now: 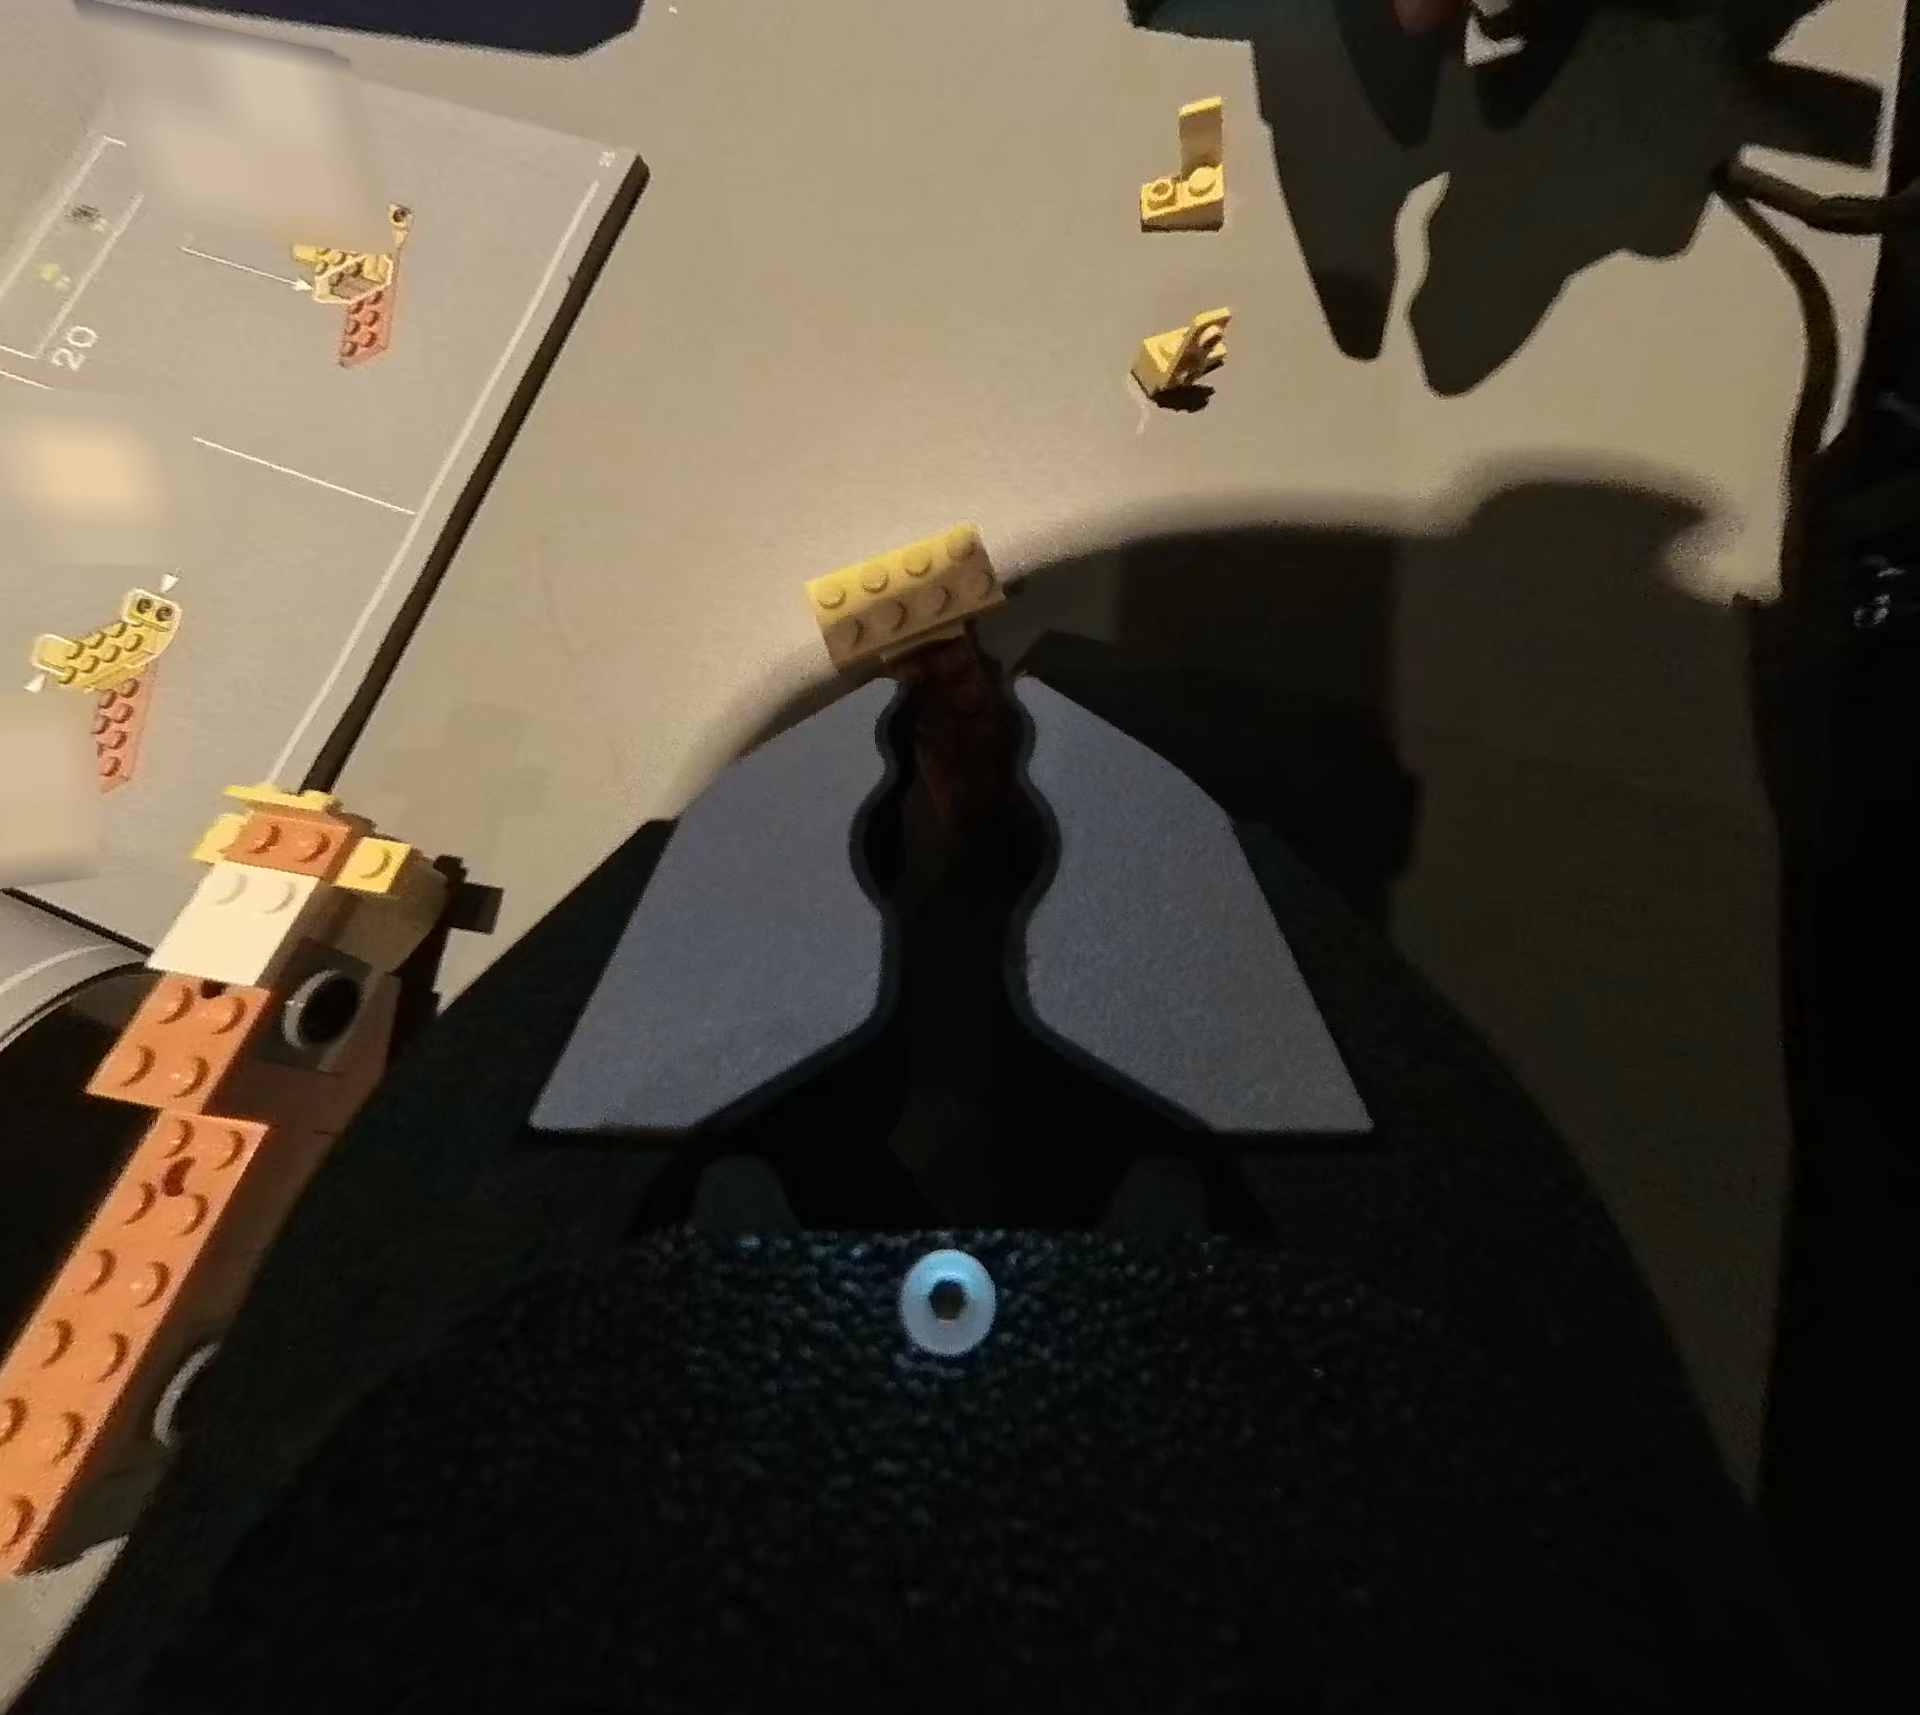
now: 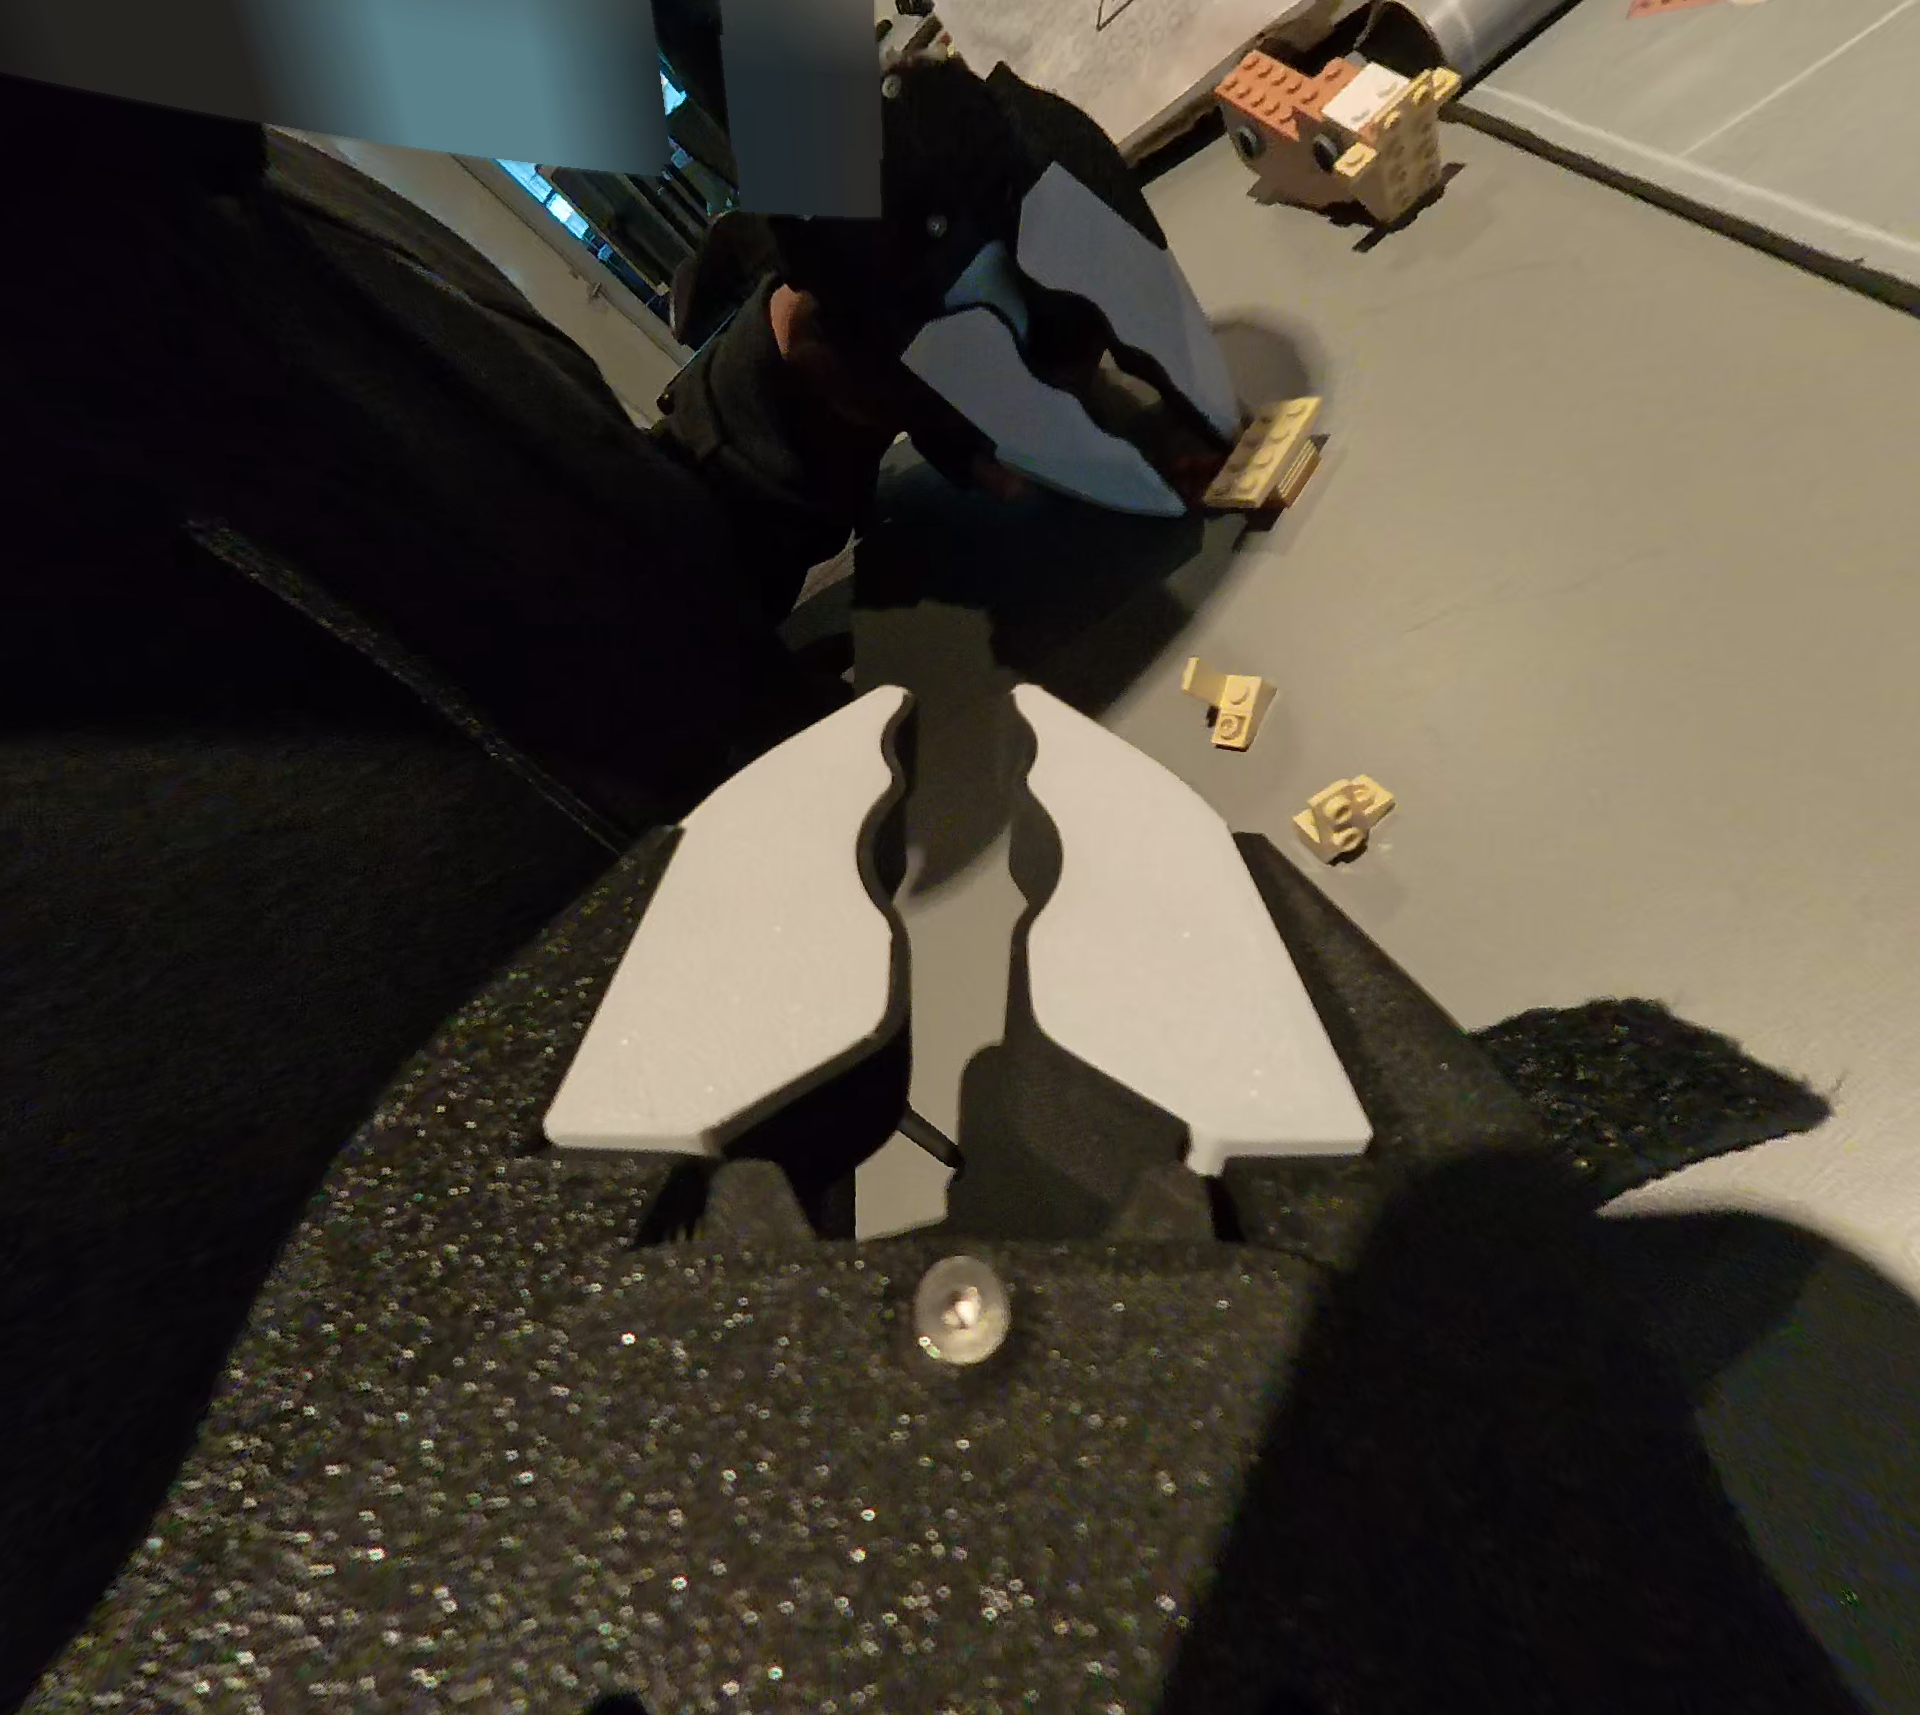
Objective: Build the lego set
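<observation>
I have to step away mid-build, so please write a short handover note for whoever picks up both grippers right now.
Left gripper: shut on a small sub-assembly, a tan 2x4 plate on a reddish-brown piece, held low over the grey table.
Right gripper: open, empty, hovering above the table.
Loose parts: tan bracket and tan hinge piece, both on the table past the left gripper.
Main model (brown, tan, white) lies beside the open instruction booklet.
Done: main body partly built.
Left: likely add both loose tan pieces and join the sub-assembly to the model, following the booklet.
</observation>
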Tool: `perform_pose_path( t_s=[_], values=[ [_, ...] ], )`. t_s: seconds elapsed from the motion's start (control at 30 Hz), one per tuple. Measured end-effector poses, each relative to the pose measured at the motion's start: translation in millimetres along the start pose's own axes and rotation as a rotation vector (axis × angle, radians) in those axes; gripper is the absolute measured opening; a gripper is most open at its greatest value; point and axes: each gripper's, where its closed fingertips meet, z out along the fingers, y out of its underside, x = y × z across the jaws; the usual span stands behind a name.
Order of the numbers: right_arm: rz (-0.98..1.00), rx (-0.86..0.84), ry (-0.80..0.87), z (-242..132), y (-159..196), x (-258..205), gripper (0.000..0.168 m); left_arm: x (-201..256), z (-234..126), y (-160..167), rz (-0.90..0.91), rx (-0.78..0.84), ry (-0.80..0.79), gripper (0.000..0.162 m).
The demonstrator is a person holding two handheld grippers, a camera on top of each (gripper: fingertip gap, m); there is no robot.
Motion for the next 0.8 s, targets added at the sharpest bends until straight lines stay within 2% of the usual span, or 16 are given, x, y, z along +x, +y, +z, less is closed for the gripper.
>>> perform_pose_path(
  t_s=[0.33,0.53,0.8],
  values=[
    [-0.063,0.027,-0.002,-3,-1,-7,0.015,-2,-16,2,0.014,0.022,-0.084,0.028],
    [-0.092,0.052,-0.021,-6,-2,-12,0.015,7,-34,-25,0.039,0.128,-0.124,0.026],
    [-0.128,0.080,-0.019,-9,-3,-16,0.014,28,-21,-46,0.062,0.157,-0.113,0.024]
  ],
)
